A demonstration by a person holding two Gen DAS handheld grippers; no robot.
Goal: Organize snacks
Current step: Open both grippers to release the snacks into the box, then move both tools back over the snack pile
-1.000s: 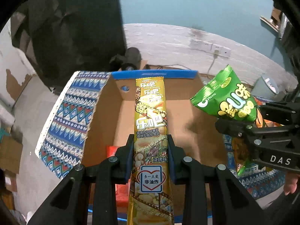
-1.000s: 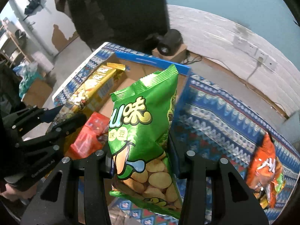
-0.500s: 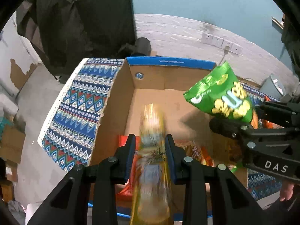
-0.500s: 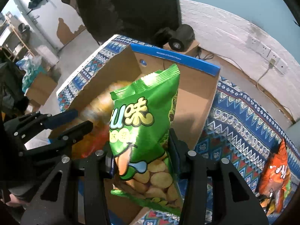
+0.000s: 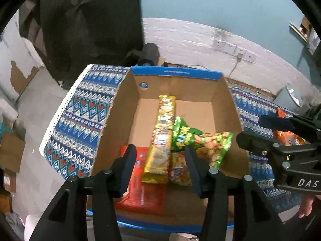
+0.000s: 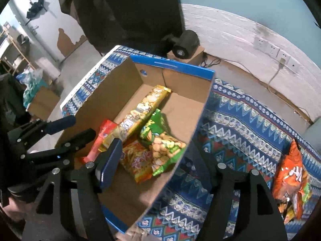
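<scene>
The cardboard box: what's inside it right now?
The cardboard box holds a long yellow packet, a green bag, a red packet and an orange-yellow bag. Anything beneath them is covered.

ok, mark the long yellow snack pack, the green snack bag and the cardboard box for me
long yellow snack pack [image 5: 161, 138], left wrist view, middle of its printed face
green snack bag [image 6: 164, 146], right wrist view, the part printed with round snacks
cardboard box [image 5: 176, 74], left wrist view, blue far rim

Snacks laid in the box [image 5: 220, 92]

A long packet [image 5: 162, 132] is laid near-to-far; a bag [image 5: 202, 142] is set right of it, another pack [image 5: 144, 190] left.
</scene>
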